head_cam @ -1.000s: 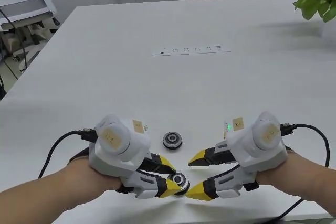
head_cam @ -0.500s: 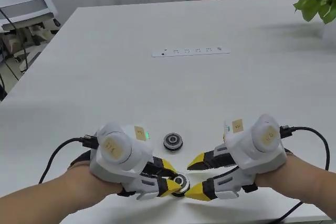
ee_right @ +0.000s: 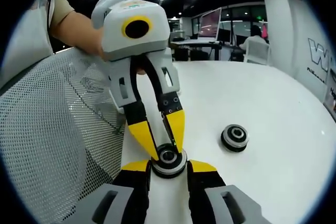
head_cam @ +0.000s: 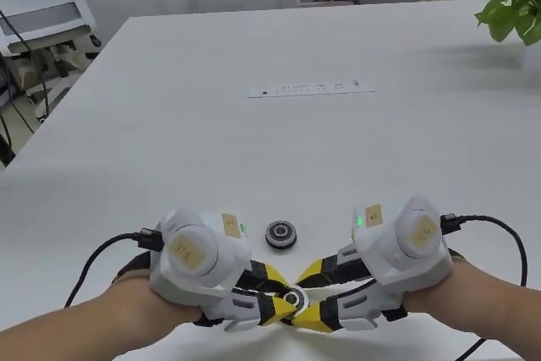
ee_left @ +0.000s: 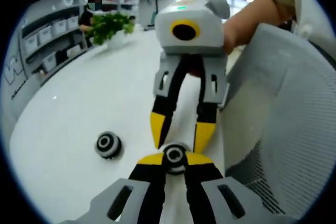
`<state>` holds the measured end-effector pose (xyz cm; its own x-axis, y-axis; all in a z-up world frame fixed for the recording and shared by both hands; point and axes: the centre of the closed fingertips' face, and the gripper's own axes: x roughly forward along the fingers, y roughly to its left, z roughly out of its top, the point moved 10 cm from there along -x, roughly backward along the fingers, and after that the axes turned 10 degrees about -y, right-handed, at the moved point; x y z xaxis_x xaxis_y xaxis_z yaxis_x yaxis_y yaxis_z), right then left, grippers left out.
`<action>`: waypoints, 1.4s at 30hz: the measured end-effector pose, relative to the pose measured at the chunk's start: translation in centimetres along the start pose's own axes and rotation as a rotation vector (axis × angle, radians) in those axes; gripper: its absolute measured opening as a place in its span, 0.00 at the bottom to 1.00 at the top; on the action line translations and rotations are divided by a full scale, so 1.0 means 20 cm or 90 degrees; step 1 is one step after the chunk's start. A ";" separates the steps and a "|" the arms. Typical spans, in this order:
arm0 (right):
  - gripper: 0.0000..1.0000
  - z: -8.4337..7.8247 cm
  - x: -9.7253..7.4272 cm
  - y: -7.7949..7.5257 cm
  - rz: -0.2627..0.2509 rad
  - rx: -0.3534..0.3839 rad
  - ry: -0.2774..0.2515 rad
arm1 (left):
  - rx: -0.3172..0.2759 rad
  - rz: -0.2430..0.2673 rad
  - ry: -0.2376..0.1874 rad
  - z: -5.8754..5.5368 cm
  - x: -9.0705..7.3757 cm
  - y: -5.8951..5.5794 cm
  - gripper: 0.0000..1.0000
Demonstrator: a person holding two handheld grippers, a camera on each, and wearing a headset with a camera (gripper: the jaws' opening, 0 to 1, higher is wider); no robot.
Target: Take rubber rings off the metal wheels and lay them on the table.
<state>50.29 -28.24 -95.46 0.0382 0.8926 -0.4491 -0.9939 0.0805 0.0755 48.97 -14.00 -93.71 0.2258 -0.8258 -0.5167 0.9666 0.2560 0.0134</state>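
Gripping a small metal wheel [head_cam: 293,298], the left gripper [head_cam: 277,292] has both yellow jaw tips closed against the wheel's sides. The gripper reaches in from the wheel's left in the head view. The wheel is at the near edge of the white table [head_cam: 338,158], and its dark rubber ring [ee_right: 168,173] is on it.

From the wheel's right, the right gripper [head_cam: 308,298] meets it nose to nose with the left one. Its two yellow tips sit on either side of the wheel, at the rim. I cannot tell whether they press on the wheel or only bracket it. In each gripper view, the other gripper's tips come down onto the far side of the wheel. A hand holds each gripper, and a black cable runs back from each.

Just beyond the wheel and a little to its left, a second wheel [head_cam: 281,234] lies flat on the table, apart from both grippers, with its dark ring also on.

Well beyond the wheel, toward the middle of the table, lies a long white power strip [head_cam: 311,89]. Farthest from the wheel, at the table's far right corner, are the leaves of a green plant [head_cam: 514,2].
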 end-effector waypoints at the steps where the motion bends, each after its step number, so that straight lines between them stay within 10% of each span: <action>1: 0.24 0.00 0.00 0.00 0.001 -0.003 0.003 | 0.000 0.000 0.000 0.00 0.00 0.00 0.13; 14: 0.19 -0.01 -0.03 0.02 -0.010 -0.058 0.039 | -0.003 0.003 -0.005 0.00 0.00 0.00 0.13; 42: 0.00 -0.03 -0.06 -0.01 -0.041 -0.022 0.061 | 0.004 0.009 -0.002 0.00 0.01 -0.01 0.13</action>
<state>50.30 -29.50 -95.39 0.0943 0.8396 -0.5349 -0.9926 0.1203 0.0138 48.86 -14.13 -93.74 0.2395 -0.8237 -0.5140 0.9641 0.2642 0.0258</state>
